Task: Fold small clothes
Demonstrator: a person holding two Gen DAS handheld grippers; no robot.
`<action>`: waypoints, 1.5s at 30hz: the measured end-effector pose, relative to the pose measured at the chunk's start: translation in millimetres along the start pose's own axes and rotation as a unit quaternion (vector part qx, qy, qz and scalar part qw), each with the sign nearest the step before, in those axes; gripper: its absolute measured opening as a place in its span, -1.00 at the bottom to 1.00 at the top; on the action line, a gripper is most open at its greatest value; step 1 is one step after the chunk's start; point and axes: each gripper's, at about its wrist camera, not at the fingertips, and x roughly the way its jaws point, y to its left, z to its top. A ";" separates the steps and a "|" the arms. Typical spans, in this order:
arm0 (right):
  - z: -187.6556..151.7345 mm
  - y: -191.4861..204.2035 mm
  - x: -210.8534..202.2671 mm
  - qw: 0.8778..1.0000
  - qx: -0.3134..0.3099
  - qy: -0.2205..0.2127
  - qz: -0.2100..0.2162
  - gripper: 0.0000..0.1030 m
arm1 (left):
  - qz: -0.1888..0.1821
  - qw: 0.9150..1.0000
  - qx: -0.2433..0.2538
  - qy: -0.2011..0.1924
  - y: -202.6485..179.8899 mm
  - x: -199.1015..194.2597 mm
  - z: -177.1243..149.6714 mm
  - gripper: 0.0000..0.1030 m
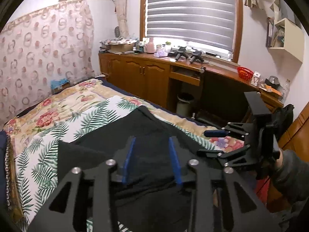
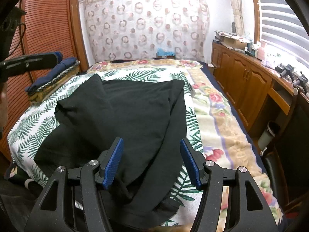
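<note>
Lying rumpled on a palm-leaf sheet [image 2: 34, 129], the black garment [image 2: 123, 112] has its near hem cut off behind both tools. The left gripper [image 1: 152, 160] stands partly parted, the right gripper [image 2: 151, 162] wide, both empty. A floral blanket [image 2: 222, 127] covers the bed beside wooden cabinets [image 2: 241, 81].

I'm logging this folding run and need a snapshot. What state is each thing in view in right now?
black garment: lying on the leaf-print sheet, partly folded over itself, rumpled, not gripped.
leaf-print sheet: spread flat on the bed.
left gripper: jaws apart above the garment, nothing between them.
right gripper: jaws apart, nothing between them.
window blind: lowered.
desk drawer: pulled partly out.
</note>
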 end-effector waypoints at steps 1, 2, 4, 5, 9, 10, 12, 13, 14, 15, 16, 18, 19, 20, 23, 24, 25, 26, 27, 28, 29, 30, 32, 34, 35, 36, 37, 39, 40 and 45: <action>0.2 0.2 0.5 1.000 0.001 0.000 0.001 0.21 | 0.002 1.000 -0.004 -0.001 3.1 -0.7 -2.3 -0.21; 0.6 1.6 1.5 1.000 0.000 0.001 0.003 0.21 | 0.004 1.000 -0.009 -0.001 7.1 -2.5 -5.1 -0.16; 2.0 2.8 3.5 1.000 -0.003 0.002 0.006 0.21 | 0.012 1.000 -0.017 0.001 15.3 -5.3 -12.2 -0.06; 3.9 5.5 5.6 1.000 -0.005 0.003 0.009 0.21 | 0.019 1.000 -0.021 0.000 21.0 -6.0 -16.1 0.03; 10.3 17.7 12.4 1.000 -0.017 0.005 0.021 0.21 | 0.037 0.998 -0.048 0.006 41.7 -10.8 -35.9 0.09; 11.4 21.1 14.2 0.999 -0.021 0.006 0.024 0.21 | 0.042 0.998 -0.053 0.008 46.0 -11.3 -40.6 0.09; 13.4 31.6 18.6 0.999 -0.029 0.009 0.034 0.21 | 0.059 0.996 -0.064 0.011 56.0 -13.1 -51.1 0.09; 14.4 37.5 21.6 0.999 -0.035 0.011 0.040 0.21 | 0.063 0.996 -0.067 0.013 58.4 -13.1 -54.4 0.09; 14.8 41.5 23.9 0.998 -0.040 0.014 0.044 0.21 | 0.069 0.995 -0.073 0.015 62.3 -13.3 -58.7 0.09; 15.1 45.8 26.2 0.998 -0.045 0.016 0.048 0.21 | 0.080 0.993 -0.080 0.017 66.7 -13.7 -63.2 0.09; 15.3 49.6 28.5 0.997 -0.049 0.019 0.052 0.21 | 0.086 0.993 -0.083 0.018 70.1 -13.6 -66.2 0.09; 15.4 59.3 35.0 0.996 -0.060 0.027 0.060 0.21 | 0.095 0.991 -0.093 0.020 76.7 -14.8 -73.5 0.09; 15.4 62.4 37.5 0.996 -0.064 0.030 0.062 0.21 | 0.097 0.990 -0.098 0.020 79.1 -15.6 -76.0 0.09; 15.3 66.8 41.2 0.995 -0.069 0.035 0.066 0.21 | 0.101 0.989 -0.103 0.021 82.2 -16.1 -79.8 0.10; 13.2 73.3 50.6 0.993 -0.077 0.050 0.069 0.21 | 0.115 0.987 -0.112 0.019 88.7 -18.8 -87.6 0.09; 12.4 74.1 53.3 0.993 -0.078 0.055 0.068 0.21 | 0.118 0.986 -0.115 0.019 90.6 -19.0 -90.0 0.09; 12.0 73.4 54.4 0.993 -0.079 0.058 0.067 0.21 | 0.121 0.985 -0.120 0.018 92.8 -19.5 -92.9 0.09; 11.3 73.5 56.7 0.993 -0.080 0.062 0.066 0.21 | 0.121 0.985 -0.122 0.019 95.4 -19.6 -94.4 0.10; 11.0 73.2 58.3 0.993 -0.080 0.064 0.066 0.21 | 0.123 0.984 -0.126 0.019 97.3 -19.9 -96.9 0.09; 10.5 72.4 59.2 0.993 -0.080 0.065 0.063 0.21 | 0.125 0.984 -0.128 0.019 98.6 -20.4 -98.8 0.10; 10.6 71.4 61.4 0.993 -0.079 0.066 0.058 0.21 | 0.129 0.983 -0.131 0.018 100.5 -21.0 -100.8 0.10; 10.3 70.4 61.9 0.993 -0.077 0.067 0.056 0.21 | 0.130 0.982 -0.132 0.018 101.8 -21.7 -101.8 0.09; 9.6 66.9 63.6 0.993 -0.071 0.069 0.057 0.21 | 0.133 0.982 -0.136 0.018 104.3 -22.5 -104.2 0.09; 8.5 63.5 66.0 0.993 -0.064 0.073 0.062 0.21 | 0.135 0.981 -0.137 0.018 106.1 -23.8 -107.0 0.10; 8.0 62.0 66.5 0.993 -0.062 0.075 0.065 0.21 | 0.135 0.981 -0.137 0.017 106.3 -24.2 -107.7 0.10; 7.0 60.4 68.0 0.993 -0.058 0.079 0.069 0.21 | 0.136 0.981 -0.138 0.017 106.9 -24.5 -108.6 0.09; 6.3 59.2 68.0 0.993 -0.056 0.080 0.072 0.05 | 0.136 0.981 -0.138 0.017 107.5 -24.7 -109.5 0.10; 6.3 58.2 67.3 0.992 -0.054 0.079 0.085 -0.23 | 0.136 0.981 -0.139 0.017 107.0 -25.5 -111.0 0.10; 6.3 58.6 65.7 0.992 -0.055 0.076 0.087 -0.43 | 0.136 0.981 -0.140 0.017 107.3 -25.5 -111.4 0.10; 12.8 63.2 46.4 0.992 -0.054 0.043 0.107 -0.75 | 0.140 0.979 -0.145 0.013 110.8 -29.2 -114.8 0.10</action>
